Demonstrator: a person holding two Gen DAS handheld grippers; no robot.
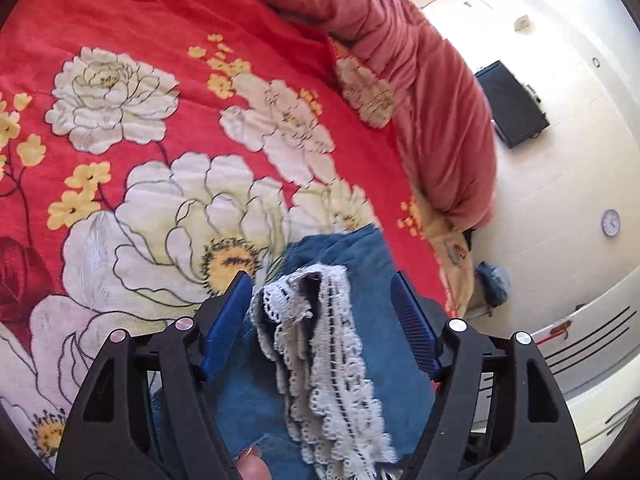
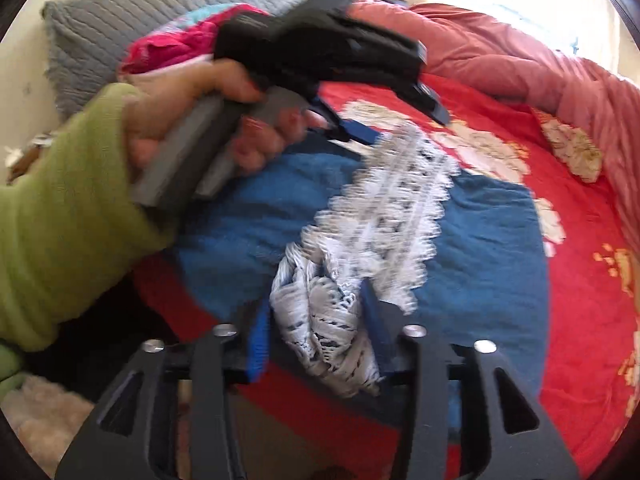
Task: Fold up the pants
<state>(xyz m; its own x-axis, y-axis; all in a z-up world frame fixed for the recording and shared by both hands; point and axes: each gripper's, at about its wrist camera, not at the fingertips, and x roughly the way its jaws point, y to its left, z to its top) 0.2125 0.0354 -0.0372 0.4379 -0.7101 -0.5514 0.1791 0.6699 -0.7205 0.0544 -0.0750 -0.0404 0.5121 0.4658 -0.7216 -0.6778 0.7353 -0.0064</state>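
The blue pants (image 1: 360, 264) with white lace trim (image 1: 324, 344) lie on a red floral bedspread (image 1: 160, 40). My left gripper (image 1: 320, 280) is open, its blue pads wide apart on either side of the lace hem. In the right wrist view the pants (image 2: 488, 240) spread across the bed with the lace trim (image 2: 384, 208) running over them. My right gripper (image 2: 316, 308) has its blue pads around a bunch of lace (image 2: 332, 328); the view is blurred. The left gripper (image 2: 404, 124), held by a hand in a green sleeve, hovers over the far end of the lace.
A bunched pink-red duvet (image 1: 420, 80) lies along the far side of the bed. A grey quilted pillow (image 2: 132, 4) and a pink garment (image 2: 168, 48) sit at the head. The floor with a black box (image 1: 512, 104) lies beyond the bed edge.
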